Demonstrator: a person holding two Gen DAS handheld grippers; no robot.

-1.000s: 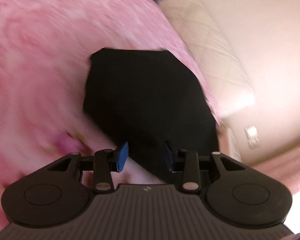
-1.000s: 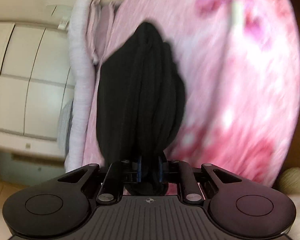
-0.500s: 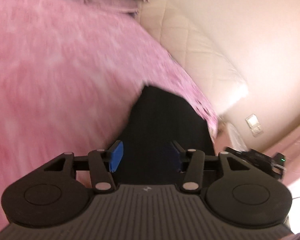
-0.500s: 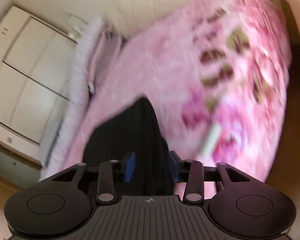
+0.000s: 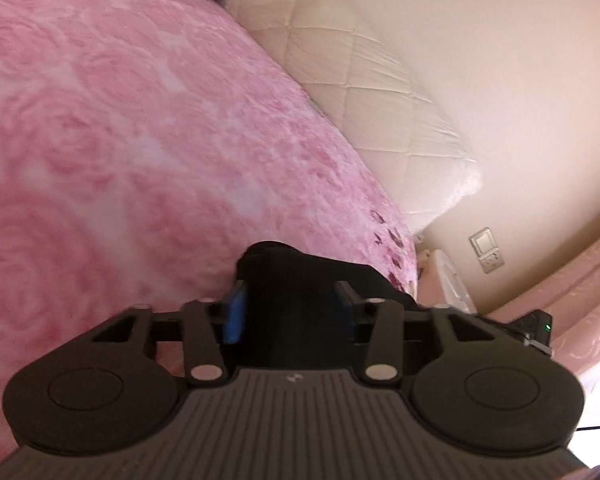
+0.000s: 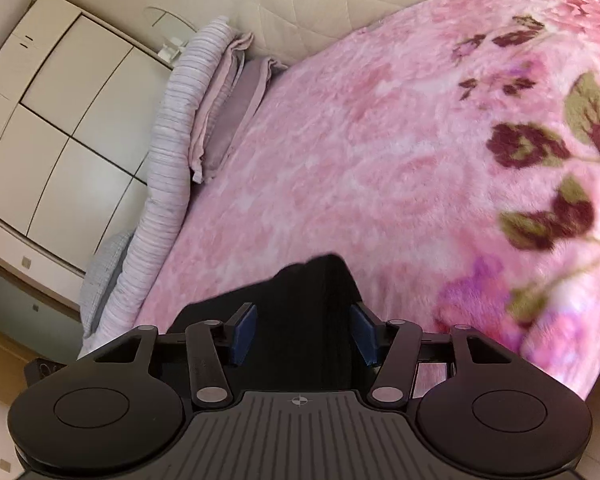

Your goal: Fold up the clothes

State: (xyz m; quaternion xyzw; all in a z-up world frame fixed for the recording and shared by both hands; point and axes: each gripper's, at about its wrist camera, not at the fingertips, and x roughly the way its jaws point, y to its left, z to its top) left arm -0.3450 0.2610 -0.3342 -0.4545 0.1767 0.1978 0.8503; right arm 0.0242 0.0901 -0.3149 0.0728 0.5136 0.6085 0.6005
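A black garment (image 5: 300, 276) lies in a low heap on the pink rose-patterned blanket (image 5: 120, 140), close under both cameras. My left gripper (image 5: 290, 310) stands open right over it, the blue pads wide apart with black cloth showing between them. In the right wrist view the same black garment (image 6: 300, 296) fills the gap of my right gripper (image 6: 304, 332), which is open too, its pads clear of the cloth. Most of the garment is hidden under the gripper bodies.
A quilted cream headboard (image 5: 364, 80) runs along the bed's far side. Folded pinkish bedding and a ribbed pillow (image 6: 176, 132) are piled at the bed's edge, with white wardrobe doors (image 6: 48, 120) behind. A wall socket (image 5: 486, 250) is near the bed corner.
My right gripper has opened and let go of the black garment. Both grippers have pulled back and tilted up, so the garment now shows only as a small heap at the fingertips.
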